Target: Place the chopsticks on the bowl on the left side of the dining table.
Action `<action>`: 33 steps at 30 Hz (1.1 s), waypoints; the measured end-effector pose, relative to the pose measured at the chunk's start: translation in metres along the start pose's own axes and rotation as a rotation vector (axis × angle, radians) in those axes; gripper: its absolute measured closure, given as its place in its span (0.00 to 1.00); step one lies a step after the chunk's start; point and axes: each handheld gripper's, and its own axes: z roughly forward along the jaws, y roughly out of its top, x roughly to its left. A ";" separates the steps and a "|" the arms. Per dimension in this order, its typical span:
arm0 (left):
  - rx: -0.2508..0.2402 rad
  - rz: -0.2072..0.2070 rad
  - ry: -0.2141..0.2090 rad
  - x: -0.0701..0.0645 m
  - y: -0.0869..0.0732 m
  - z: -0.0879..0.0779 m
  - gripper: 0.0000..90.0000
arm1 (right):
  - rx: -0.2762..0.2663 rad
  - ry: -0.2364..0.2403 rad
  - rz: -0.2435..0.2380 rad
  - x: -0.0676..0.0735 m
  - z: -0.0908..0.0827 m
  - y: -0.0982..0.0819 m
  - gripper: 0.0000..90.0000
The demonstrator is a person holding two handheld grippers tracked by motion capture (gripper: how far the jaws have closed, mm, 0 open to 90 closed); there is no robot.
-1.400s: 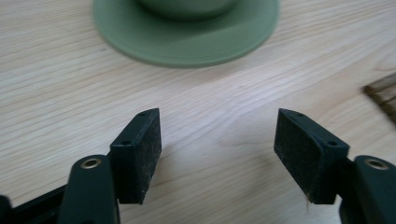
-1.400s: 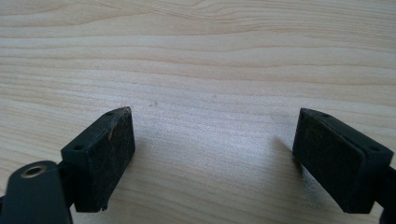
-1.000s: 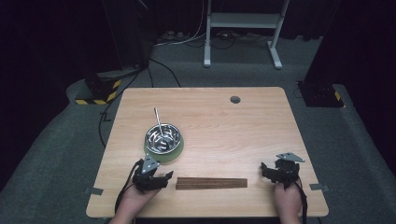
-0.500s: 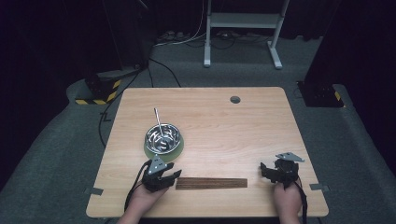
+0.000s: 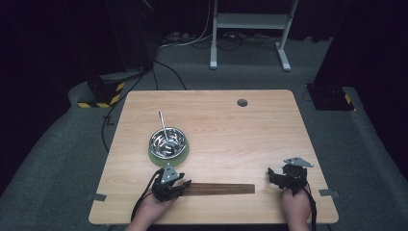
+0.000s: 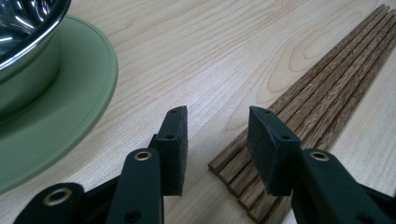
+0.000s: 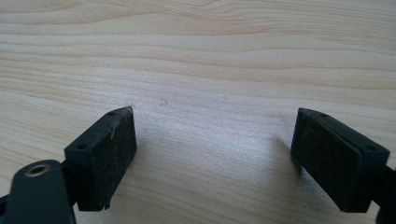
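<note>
A row of several dark wooden chopsticks [image 5: 219, 188] lies flat near the table's front edge. My left gripper [image 5: 179, 185] sits at their left end, open. In the left gripper view the chopsticks [image 6: 327, 79] run away up to the right, their near ends just inside the right jaw; nothing is gripped by the left gripper [image 6: 217, 147]. A steel bowl [image 5: 167, 141] with a metal rod standing in it rests on a green saucer [image 5: 180, 155]. My right gripper [image 5: 275, 177] rests at the front right, wide open over bare wood [image 7: 215, 140].
The wooden table [image 5: 231, 130] has a grey cable hole [image 5: 242, 102] at the back middle. The green saucer [image 6: 70, 107] lies close to the left of my left gripper. Dark floor, cables and a white stand's legs [image 5: 248, 33] lie beyond the table.
My left gripper has moved right along the table's front edge, from below the bowl to the left end of the chopsticks. The right gripper has stayed put.
</note>
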 end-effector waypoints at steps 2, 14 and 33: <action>-0.005 -0.014 0.000 0.000 0.000 0.002 0.65 | -0.005 -0.003 0.001 0.000 0.000 0.000 0.15; 0.018 -0.002 0.003 -0.003 0.000 0.011 0.72 | -0.014 -0.008 -0.004 0.002 0.000 0.000 0.15; 0.036 0.039 0.010 0.000 0.000 0.010 0.91 | -0.017 -0.007 -0.017 0.002 0.001 -0.001 0.16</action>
